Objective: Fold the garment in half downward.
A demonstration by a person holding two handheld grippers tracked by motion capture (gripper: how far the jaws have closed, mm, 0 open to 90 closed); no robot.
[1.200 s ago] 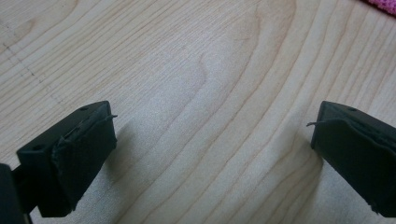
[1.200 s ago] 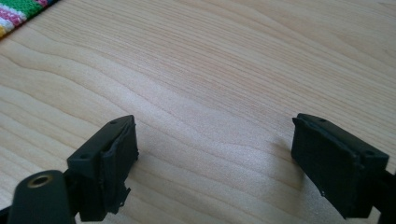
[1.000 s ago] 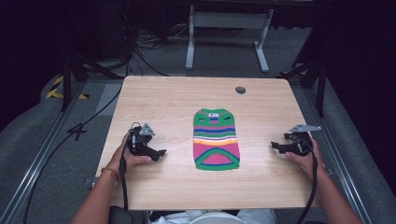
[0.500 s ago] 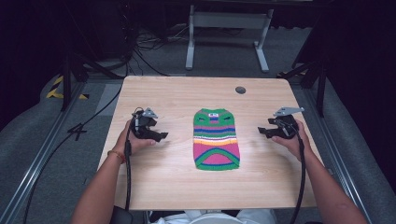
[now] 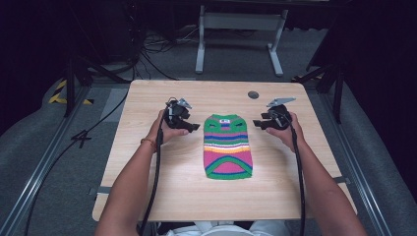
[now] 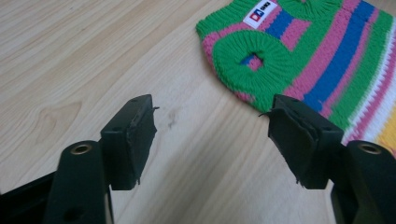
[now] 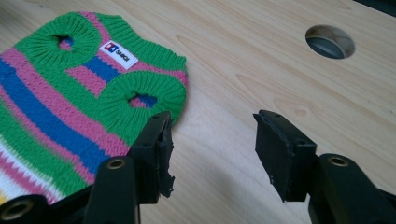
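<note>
Striped sweater (image 5: 227,146) lies untouched as both tongs (image 5: 195,127) (image 5: 255,123), spread but narrowing, have moved up beside its collar.

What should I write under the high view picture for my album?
Two hand-held grippers, left gripper and right gripper, flank a striped green, pink and blue knitted sweater lying flat on a light wooden table.

Ribbed knitted wool sweater (image 5: 227,146) — smooth, matt pale wood-grain tabletop (image 5: 147,162).

left tool (image 5: 195,127): black body, grey three-cornered plate, black cable | right tool (image 5: 256,123): same build | pads (image 6: 135,135): black, ragged edges, brass-ringed holes behind | left wrist: bracelet (image 5: 147,143)
</note>
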